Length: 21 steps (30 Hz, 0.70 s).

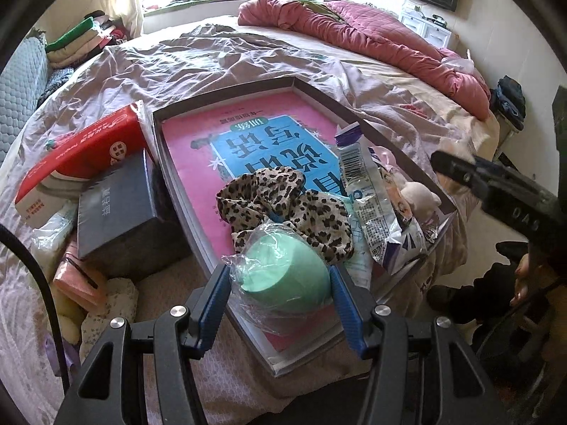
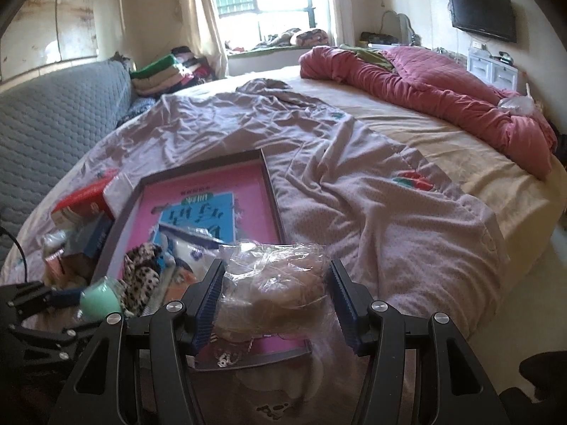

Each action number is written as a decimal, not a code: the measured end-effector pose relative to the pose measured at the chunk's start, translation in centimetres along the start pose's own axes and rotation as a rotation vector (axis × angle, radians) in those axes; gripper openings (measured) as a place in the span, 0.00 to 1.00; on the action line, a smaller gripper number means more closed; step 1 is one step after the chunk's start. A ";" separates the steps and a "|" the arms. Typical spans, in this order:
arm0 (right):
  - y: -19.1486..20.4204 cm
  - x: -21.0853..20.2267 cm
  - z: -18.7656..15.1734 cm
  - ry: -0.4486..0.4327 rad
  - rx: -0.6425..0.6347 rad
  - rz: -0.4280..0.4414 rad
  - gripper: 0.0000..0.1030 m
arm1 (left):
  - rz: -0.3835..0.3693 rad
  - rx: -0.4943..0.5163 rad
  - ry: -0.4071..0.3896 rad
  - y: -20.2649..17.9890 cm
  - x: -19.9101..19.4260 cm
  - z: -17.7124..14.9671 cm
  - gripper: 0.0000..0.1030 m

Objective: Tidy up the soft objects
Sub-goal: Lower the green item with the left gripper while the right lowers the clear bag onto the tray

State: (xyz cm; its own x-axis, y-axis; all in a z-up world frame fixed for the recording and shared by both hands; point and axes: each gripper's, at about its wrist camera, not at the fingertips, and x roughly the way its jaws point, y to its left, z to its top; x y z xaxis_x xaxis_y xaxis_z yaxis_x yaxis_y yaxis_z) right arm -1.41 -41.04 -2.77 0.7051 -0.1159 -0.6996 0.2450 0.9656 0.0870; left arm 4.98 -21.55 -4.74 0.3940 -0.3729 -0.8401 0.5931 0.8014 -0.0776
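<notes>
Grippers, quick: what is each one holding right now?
Left gripper: shut on the bagged mint-green ball.
Right gripper: shut on a beige item in a clear bag.

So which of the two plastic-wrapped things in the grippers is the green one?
The mint-green rounded item in clear wrap, between the left gripper's fingers; the right gripper's bagged bundle is beige.

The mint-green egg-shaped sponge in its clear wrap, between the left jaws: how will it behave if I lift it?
The mint-green sponge looks soft, so it will probably squash rather than resist. Its loose clear wrap looks slick and may slide against the blue pads. Being rounded, it would likely roll once set down in the tray.
</notes>
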 end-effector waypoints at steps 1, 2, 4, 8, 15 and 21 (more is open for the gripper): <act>0.1 0.2 -0.1 0.006 -0.005 -0.001 0.58 | 0.001 -0.002 -0.002 0.0 0.1 0.0 0.55; 0.2 0.5 -0.2 0.013 -0.008 0.002 0.58 | 0.002 -0.004 -0.002 0.1 0.2 0.1 0.55; 0.4 0.9 -0.3 0.023 -0.012 0.004 0.58 | -0.001 -0.008 -0.003 0.3 0.3 0.2 0.55; 1.1 1.5 -0.1 0.021 -0.024 0.015 0.58 | -0.003 -0.013 -0.007 0.6 0.5 0.5 0.55; 2.5 3.2 0.4 0.033 -0.037 0.060 0.58 | 0.008 -0.009 -0.015 0.6 0.6 0.7 0.55; 3.0 4.5 0.8 0.032 -0.038 0.067 0.58 | 0.008 -0.012 -0.019 0.8 0.7 0.8 0.55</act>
State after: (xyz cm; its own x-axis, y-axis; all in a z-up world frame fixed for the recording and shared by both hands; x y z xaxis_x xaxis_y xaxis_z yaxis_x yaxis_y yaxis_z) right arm 3.03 -38.89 -5.11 0.6971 -0.0434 -0.7157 0.1720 0.9791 0.1081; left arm 6.35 -21.53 -4.93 0.4115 -0.3754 -0.8305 0.5813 0.8099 -0.0780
